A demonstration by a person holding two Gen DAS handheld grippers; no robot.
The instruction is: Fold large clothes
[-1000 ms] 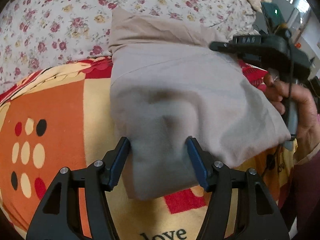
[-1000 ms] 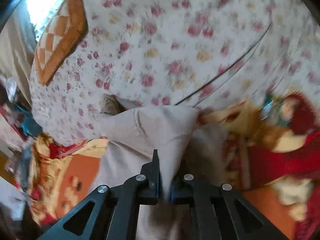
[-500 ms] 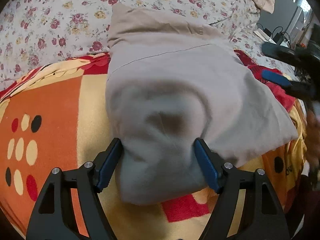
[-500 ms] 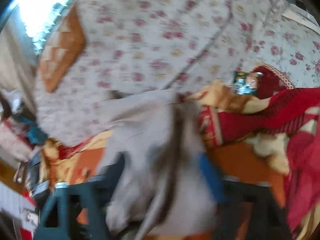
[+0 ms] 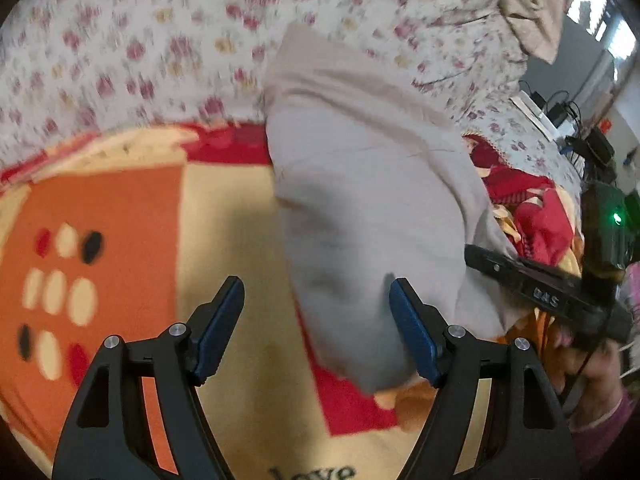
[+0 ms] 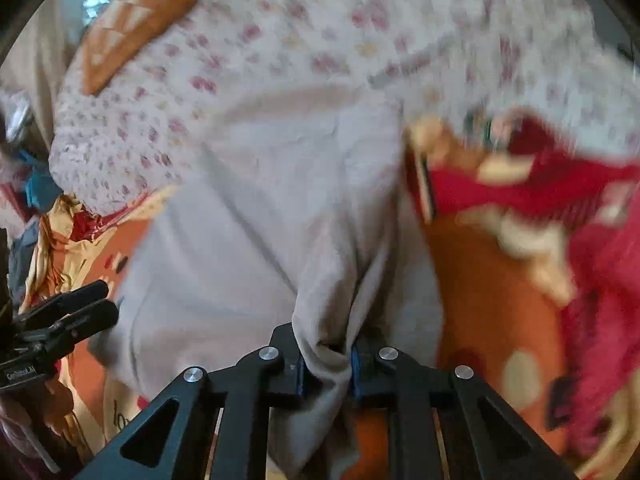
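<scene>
A folded beige-grey garment (image 5: 372, 216) lies on a bed, partly on an orange and yellow blanket (image 5: 120, 240), and also fills the middle of the right wrist view (image 6: 256, 240). My left gripper (image 5: 316, 320) is open, with the garment's near corner between its blue pads, closer to the right pad (image 5: 412, 340). My right gripper (image 6: 326, 364) is shut on a bunched edge of the garment. The right gripper also shows at the right of the left wrist view (image 5: 520, 280), and the left gripper at the left of the right wrist view (image 6: 64, 320).
A floral sheet (image 5: 160, 40) covers the far part of the bed. A red patterned cloth (image 6: 540, 200) lies right of the garment. An orange checked pillow (image 6: 136, 16) sits at the far left. Cables and devices (image 5: 560, 112) stand beyond the bed.
My right gripper opened, then shut again on the garment's right edge. My left gripper stayed open and shifted left, so the garment's corner now sits by its right pad.
</scene>
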